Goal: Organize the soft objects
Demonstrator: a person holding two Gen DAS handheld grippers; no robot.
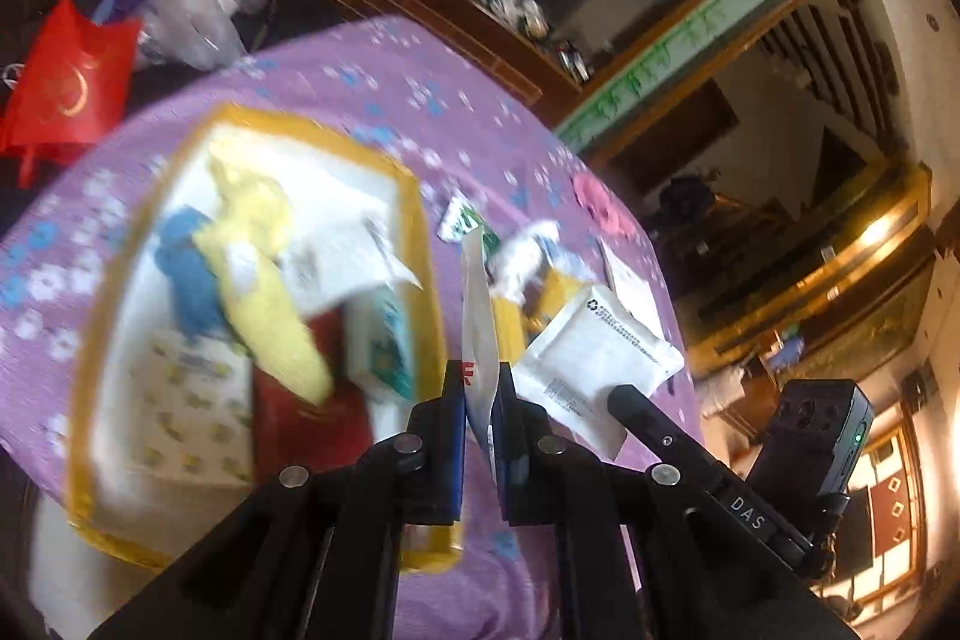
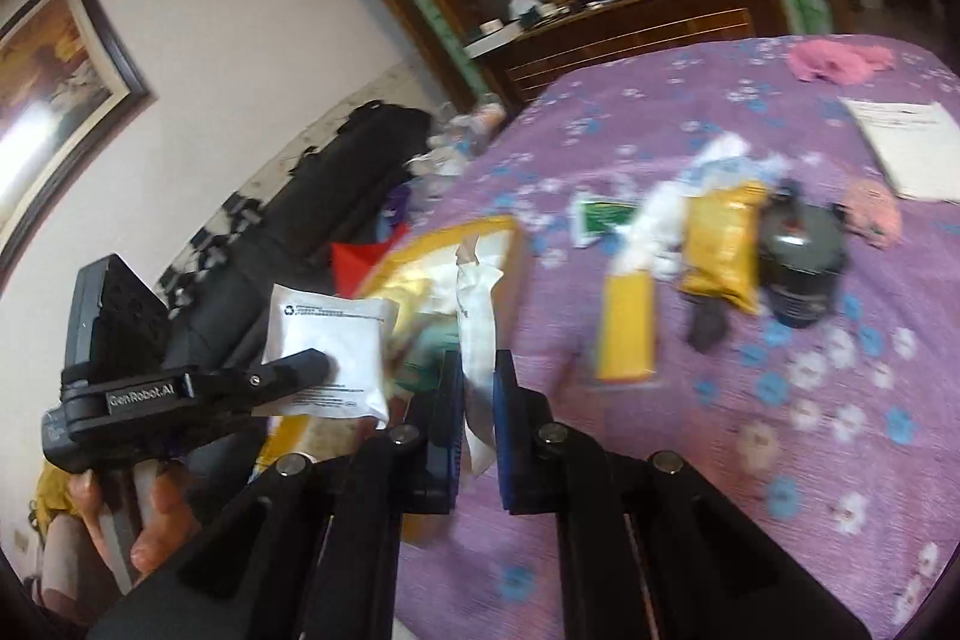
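Note:
My left gripper (image 1: 479, 400) is shut on a flat white soft packet (image 1: 480, 316), seen edge-on, beside the yellow-rimmed box (image 1: 420, 220). The box holds a yellow plush (image 1: 264, 292), a blue soft item (image 1: 186, 274) and packets. My right gripper (image 2: 478, 394) is shut on a white soft pack (image 2: 477, 322) held above the box rim (image 2: 516, 244). In the right wrist view the left gripper (image 2: 300, 370) holds its white packet (image 2: 336, 346); in the left wrist view the right gripper's packet (image 1: 600, 358) shows.
On the purple flowered bedspread (image 2: 720, 460) lie a yellow pouch (image 2: 726, 244), a yellow box (image 2: 627, 328), white wadding (image 2: 660, 214), a dark round device (image 2: 804, 268), pink cloth (image 2: 834, 61) and a paper sheet (image 2: 912, 142). A red bag (image 1: 66, 82) lies left.

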